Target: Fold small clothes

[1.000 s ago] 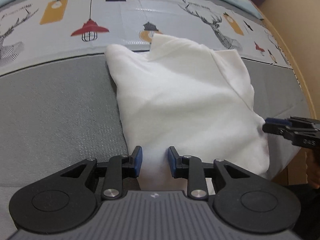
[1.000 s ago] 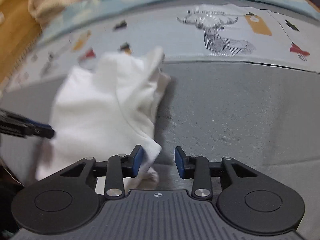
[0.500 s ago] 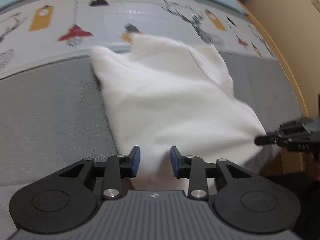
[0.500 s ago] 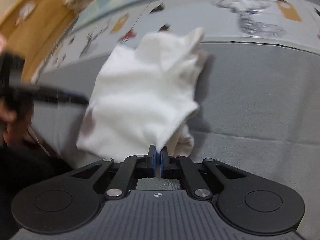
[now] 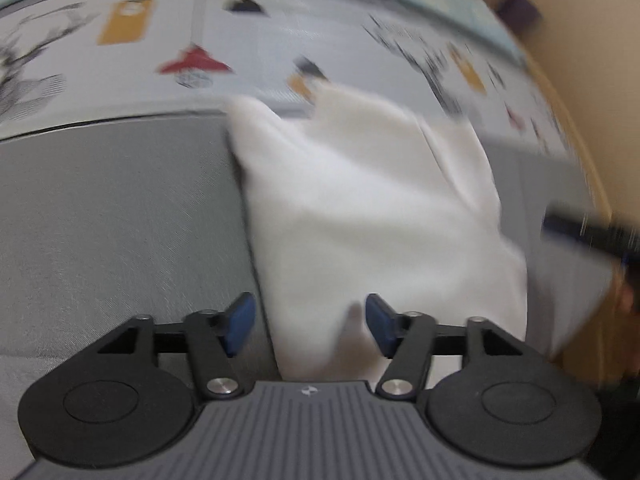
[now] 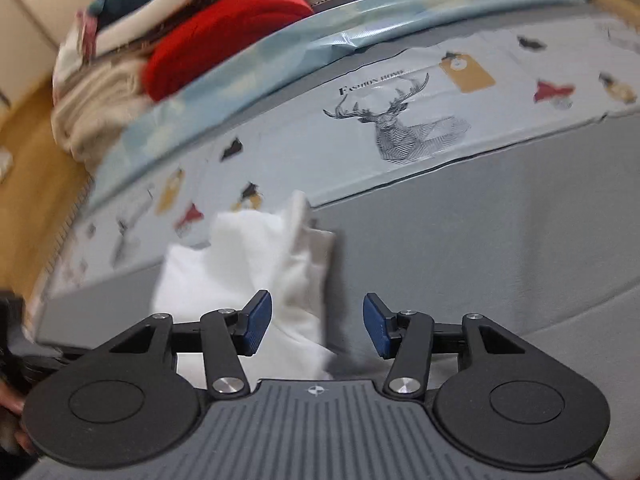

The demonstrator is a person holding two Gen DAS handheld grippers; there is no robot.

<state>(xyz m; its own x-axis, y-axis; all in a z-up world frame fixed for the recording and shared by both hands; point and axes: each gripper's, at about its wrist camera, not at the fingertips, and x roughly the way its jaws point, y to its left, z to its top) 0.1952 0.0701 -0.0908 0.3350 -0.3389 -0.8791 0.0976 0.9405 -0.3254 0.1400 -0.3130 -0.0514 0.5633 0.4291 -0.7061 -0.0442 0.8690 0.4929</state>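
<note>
A small white garment (image 5: 360, 208) lies folded on the grey part of the bed cover. It also shows in the right wrist view (image 6: 248, 272). My left gripper (image 5: 306, 326) is open, its jaws astride the garment's near edge, the cloth lying loose between them. My right gripper (image 6: 318, 326) is open over the garment's near right corner, holding nothing. The right gripper shows blurred at the right of the left wrist view (image 5: 588, 232).
The bed cover (image 6: 480, 240) is grey in front with a printed band of deer and lamps (image 6: 400, 120) behind. A pile of clothes with a red item (image 6: 216, 36) lies at the far back. A wooden edge (image 5: 580, 120) runs along the right.
My right gripper was shut on the garment's corner half a second ago and has opened and let go. My left gripper's jaws have opened wider. Both views are blurred from motion.
</note>
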